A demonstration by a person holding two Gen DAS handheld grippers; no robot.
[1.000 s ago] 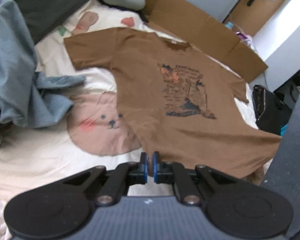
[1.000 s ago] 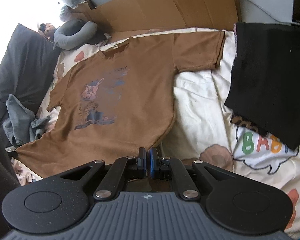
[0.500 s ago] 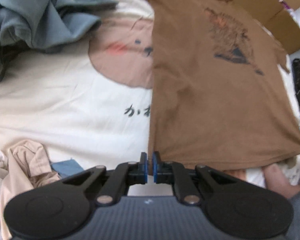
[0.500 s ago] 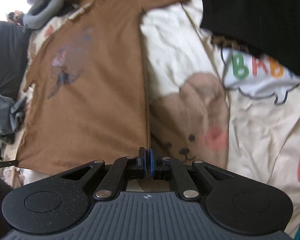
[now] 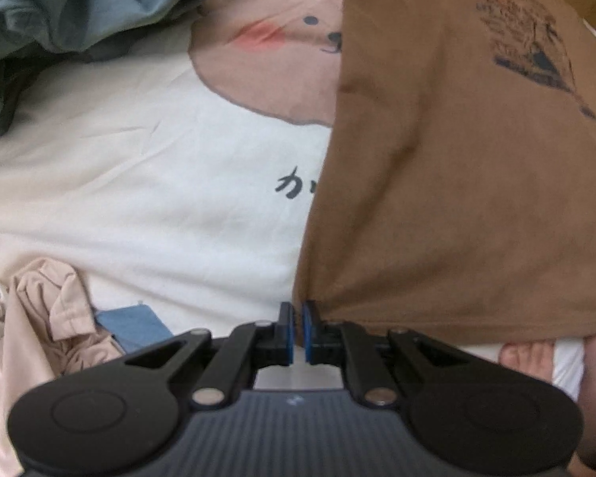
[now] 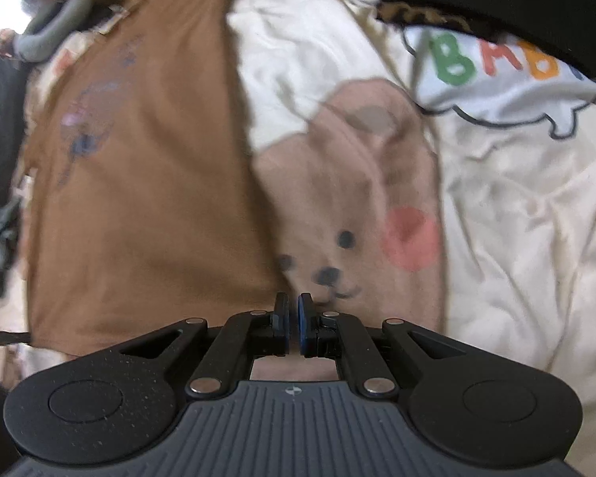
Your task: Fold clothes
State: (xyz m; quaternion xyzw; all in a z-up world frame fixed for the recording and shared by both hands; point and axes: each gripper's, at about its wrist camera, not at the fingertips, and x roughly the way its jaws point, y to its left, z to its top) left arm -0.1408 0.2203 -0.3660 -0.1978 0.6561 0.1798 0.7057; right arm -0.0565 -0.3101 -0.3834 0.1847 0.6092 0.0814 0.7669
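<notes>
While lowered since before, brown T-shirt [image 5: 457, 198] lies flatter (print nearer).

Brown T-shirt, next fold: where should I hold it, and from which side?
The two hem corners, from above at the hem end. The brown T-shirt lies flat, print up, on the bear-print sheet, hem nearest, so its corners are free edges. The left tongs pinch one corner, fabric bunching there; the right tongs appear shut on the other.
</notes>
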